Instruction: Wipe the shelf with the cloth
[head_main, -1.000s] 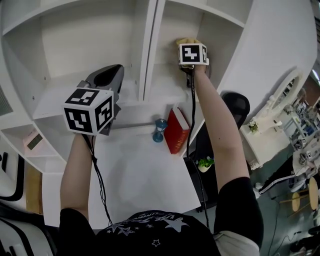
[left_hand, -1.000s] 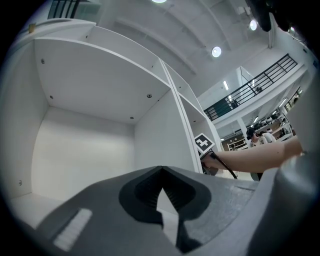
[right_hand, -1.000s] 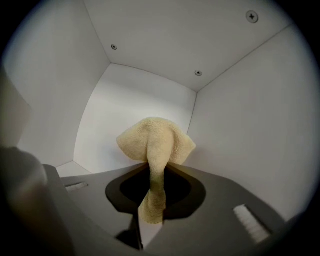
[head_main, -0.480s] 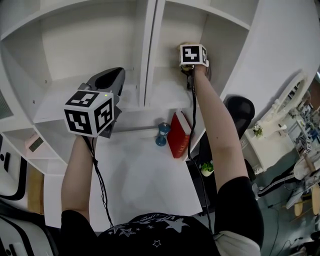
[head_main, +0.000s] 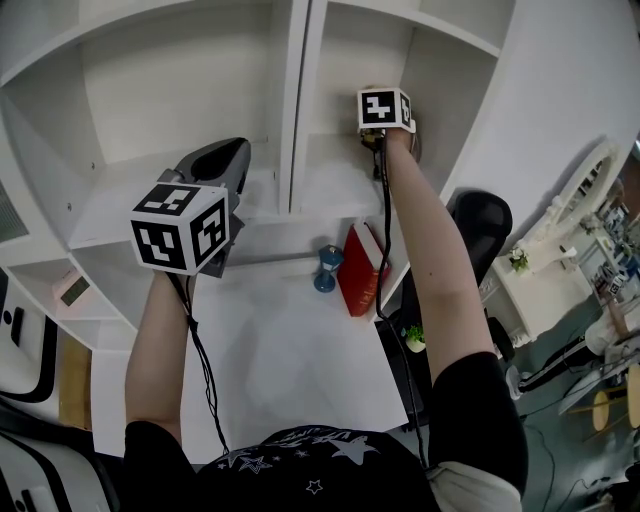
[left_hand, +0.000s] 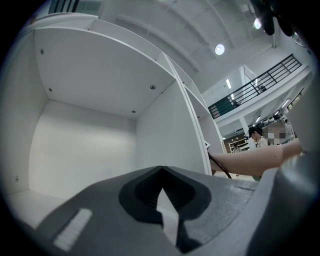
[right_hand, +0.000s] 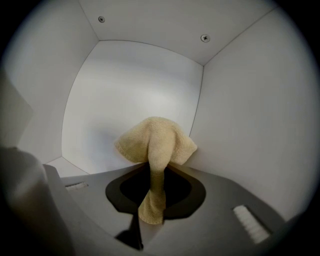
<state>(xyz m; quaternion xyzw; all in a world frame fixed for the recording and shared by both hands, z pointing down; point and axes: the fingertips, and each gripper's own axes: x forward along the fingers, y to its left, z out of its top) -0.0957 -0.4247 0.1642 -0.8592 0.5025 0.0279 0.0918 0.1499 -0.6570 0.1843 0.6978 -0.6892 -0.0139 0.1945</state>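
Head view, near to far. Both forearms reach up and away over the white counter (head_main: 280, 360). At its back a red book (head_main: 358, 270) stands tilted just beside a small blue hourglass-shaped object (head_main: 323, 268). A black chair (head_main: 482, 215) sits off to the right.

Beyond these rises the white shelf unit (head_main: 170, 90). The left tool (left_hand: 160, 172) hovers at the mouth of the left compartment, jaws clenched together on nothing and idle. A vertical divider (head_main: 300, 100) separates it from the right compartment. There the right tool (right_hand: 157, 170) reaches deep inside, jaws clamped on a beige terry cloth (right_hand: 155, 140).

Change: a second ago a yellow fold of cloth showed above the right marker cube in the head view. Now almost none of it shows, and the cube has barely shifted over the last half second. Judged from this, the stroke has carried the cloth to the back of the compartment and is at its far end.

Right gripper view: the bunched head of the cloth lies at the rear right corner, apparently against the side wall. Whether it presses on the shelf floor cannot be told.

Obstacles: the corner walls confine any further stroke. The divider blocks direct passage to the left compartment, which would need a separate entry. The book and hourglass object lie below the working compartment, well apart from it.
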